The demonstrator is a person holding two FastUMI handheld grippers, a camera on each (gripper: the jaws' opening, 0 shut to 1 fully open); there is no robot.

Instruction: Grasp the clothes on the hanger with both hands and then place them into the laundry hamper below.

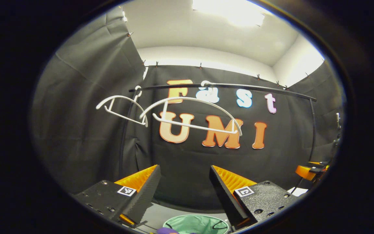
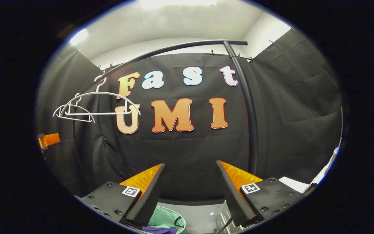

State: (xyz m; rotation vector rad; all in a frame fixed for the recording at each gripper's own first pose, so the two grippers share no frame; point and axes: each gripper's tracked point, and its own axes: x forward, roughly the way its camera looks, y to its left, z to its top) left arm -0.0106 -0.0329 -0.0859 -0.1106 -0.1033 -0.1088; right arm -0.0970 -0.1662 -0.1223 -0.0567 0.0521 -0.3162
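Note:
Two bare white hangers (image 1: 190, 112) (image 1: 122, 109) hang from the black rail (image 1: 255, 87) of a clothes rack; in the right gripper view the hangers (image 2: 102, 104) show at the left under the rail (image 2: 174, 48). My left gripper (image 1: 184, 169) is open with nothing between its fingers. My right gripper (image 2: 190, 164) is open too and holds nothing. Below, the mint-green laundry hamper (image 1: 196, 224) stands on the floor, with a purple garment (image 1: 167, 230) at its rim. In the right gripper view the hamper (image 2: 166, 218) holds the purple garment (image 2: 157, 230).
The rack's black upright post (image 2: 248, 113) stands just right of my right gripper. The other gripper (image 1: 310, 170) shows at the right edge of the left gripper view, and the other gripper (image 2: 48, 139) shows at the left edge of the right gripper view. Pale floor (image 2: 203, 216) lies beside the hamper.

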